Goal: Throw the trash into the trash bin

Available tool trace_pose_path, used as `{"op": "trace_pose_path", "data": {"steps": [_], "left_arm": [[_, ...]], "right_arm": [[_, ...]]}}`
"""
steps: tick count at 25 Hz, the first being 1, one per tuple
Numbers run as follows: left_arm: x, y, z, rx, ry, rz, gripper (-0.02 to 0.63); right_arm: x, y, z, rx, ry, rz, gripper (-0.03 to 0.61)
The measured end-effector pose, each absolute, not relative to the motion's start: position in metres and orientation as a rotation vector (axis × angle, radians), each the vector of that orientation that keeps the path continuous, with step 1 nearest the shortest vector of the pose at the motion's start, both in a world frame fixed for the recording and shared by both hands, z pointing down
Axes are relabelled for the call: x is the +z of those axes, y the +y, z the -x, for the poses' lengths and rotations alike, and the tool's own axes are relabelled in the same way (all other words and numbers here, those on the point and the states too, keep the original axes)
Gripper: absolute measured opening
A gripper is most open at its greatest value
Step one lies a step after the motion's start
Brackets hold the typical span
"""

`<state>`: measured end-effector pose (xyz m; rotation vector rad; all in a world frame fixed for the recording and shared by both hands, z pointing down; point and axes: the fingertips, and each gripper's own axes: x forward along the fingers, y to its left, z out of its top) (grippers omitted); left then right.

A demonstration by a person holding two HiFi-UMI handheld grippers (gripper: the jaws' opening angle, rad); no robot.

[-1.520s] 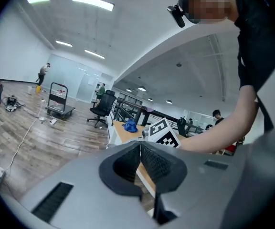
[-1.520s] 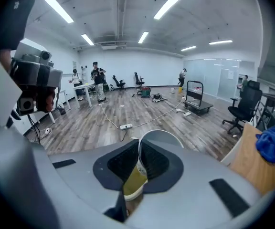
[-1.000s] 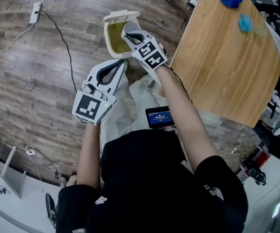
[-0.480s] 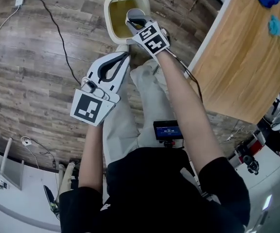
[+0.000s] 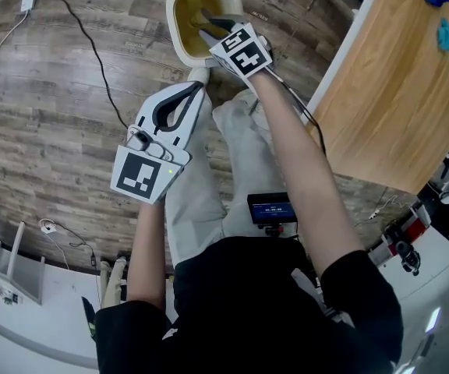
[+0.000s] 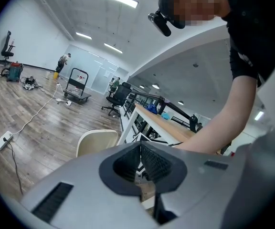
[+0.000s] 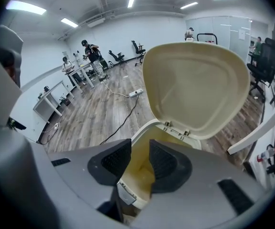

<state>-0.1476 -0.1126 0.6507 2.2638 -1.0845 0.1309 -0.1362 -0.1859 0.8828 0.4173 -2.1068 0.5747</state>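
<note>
While no trash shows in any view, its weight and grip point can't be judged | trash bin (image 5: 171, 23) at 12 o'clock in head view, lid (image 7: 195, 85) up, likely light plastic | right gripper (image 5: 209, 23) over its mouth, jaws slightly apart, empty | left gripper (image 5: 197, 92) at bin's 6 o'clock, clenched on nothing

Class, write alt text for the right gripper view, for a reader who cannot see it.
The right tool hangs over an open cream trash bin, its jaws slightly apart with nothing between them. The bin's lid stands raised behind the opening, and a wooden floor stretches away beyond.
</note>
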Motion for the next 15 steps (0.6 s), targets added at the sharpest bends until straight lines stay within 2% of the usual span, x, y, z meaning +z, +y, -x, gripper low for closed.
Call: {"op": "trace_pose_path", "data": {"steps": [6,7,10,15], "left_arm": [[0.648,-0.118,0.149,0.118,-1.078,-2.28,0.009],[0.642,-0.119,0.147,0.119,-1.074,-2.292,0.009],[0.617,-0.125,0.139,0.138,-1.054,-2.355,0.009],[0.541,-0.147,0.141,0.127,-1.091,-2.501,0.009]], "right_arm": [[0.865,-0.187,0.141,0.565,-2.135,-0.454,0.107],[0.851,-0.19,0.142,0.541,-2.158,-0.474,0.092],[0.794,-0.2,0.144,0.441,-2.267,-0.537,0.031],[0.658,-0.207,0.141,0.319,-2.473,-0.691,-0.002]]}}
